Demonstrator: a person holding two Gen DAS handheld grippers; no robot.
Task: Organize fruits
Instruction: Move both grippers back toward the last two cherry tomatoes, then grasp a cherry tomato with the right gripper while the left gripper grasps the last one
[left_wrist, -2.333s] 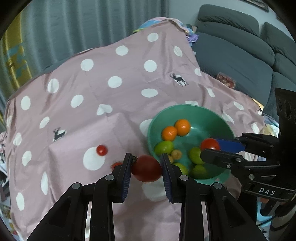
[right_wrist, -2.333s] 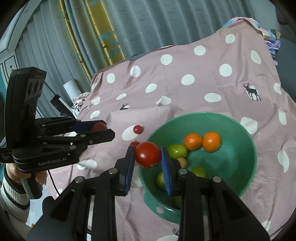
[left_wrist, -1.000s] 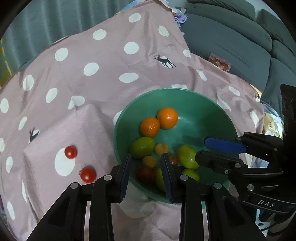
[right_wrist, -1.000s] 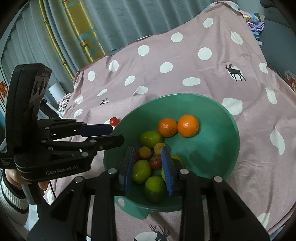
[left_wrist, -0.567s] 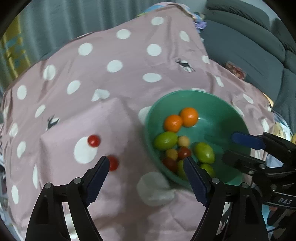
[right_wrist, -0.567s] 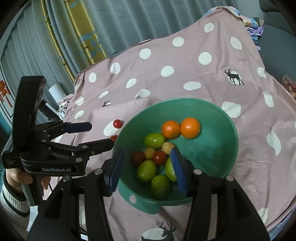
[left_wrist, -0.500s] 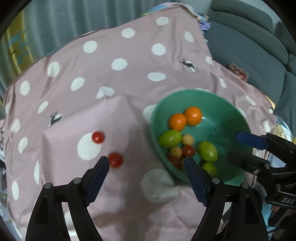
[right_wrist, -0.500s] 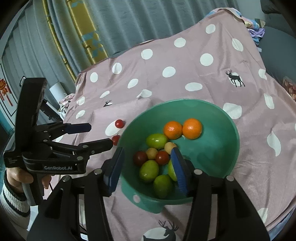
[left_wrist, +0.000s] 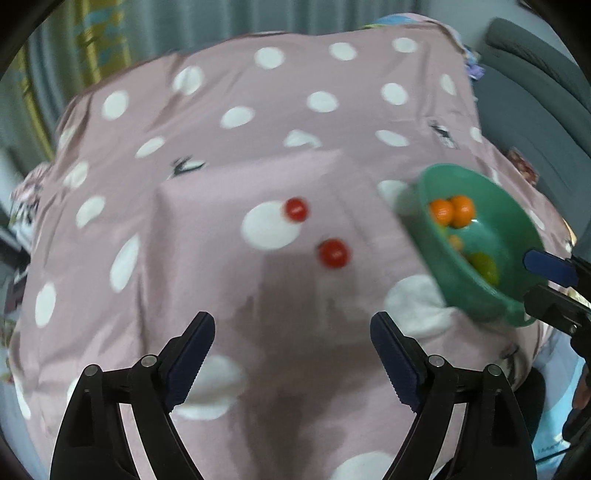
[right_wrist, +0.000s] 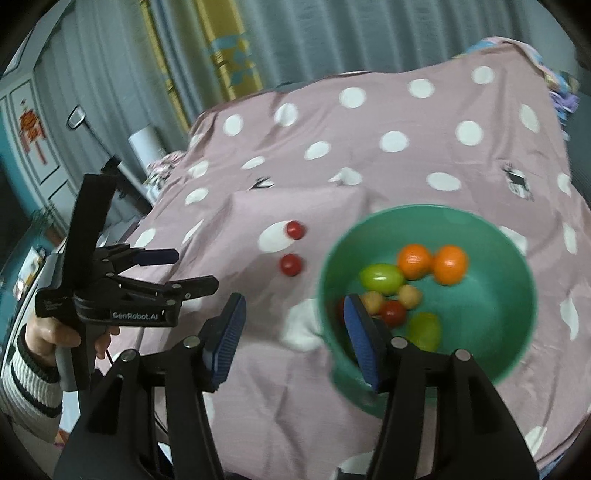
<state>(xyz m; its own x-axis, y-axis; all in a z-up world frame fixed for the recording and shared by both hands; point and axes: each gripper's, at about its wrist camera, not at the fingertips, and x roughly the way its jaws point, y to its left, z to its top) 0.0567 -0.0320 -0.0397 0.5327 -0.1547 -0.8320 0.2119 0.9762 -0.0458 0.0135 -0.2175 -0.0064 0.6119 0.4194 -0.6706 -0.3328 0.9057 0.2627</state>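
Observation:
Two small red tomatoes lie on the pink polka-dot cloth: the near one (left_wrist: 333, 253) (right_wrist: 291, 264) and the far one (left_wrist: 296, 209) (right_wrist: 296, 229). A green bowl (left_wrist: 517, 221) (right_wrist: 491, 295) to their right holds two oranges (right_wrist: 432, 263), green fruits, small yellow ones and red tomatoes. My left gripper (left_wrist: 291, 349) is open and empty, above the cloth short of the two tomatoes; it also shows in the right wrist view (right_wrist: 184, 269). My right gripper (right_wrist: 293, 332) is open and empty at the bowl's near left rim; it also shows in the left wrist view (left_wrist: 546, 280).
The cloth-covered table (left_wrist: 258, 110) falls away at its edges. A grey sofa (left_wrist: 535, 92) stands at the right. Curtains (right_wrist: 258, 44) hang behind, and a cabinet (right_wrist: 29, 147) is at the far left.
Both grippers let their tomatoes go into the bowl and opened. The left gripper has swung left toward the two loose tomatoes; the right has drawn back to the bowl's left rim.

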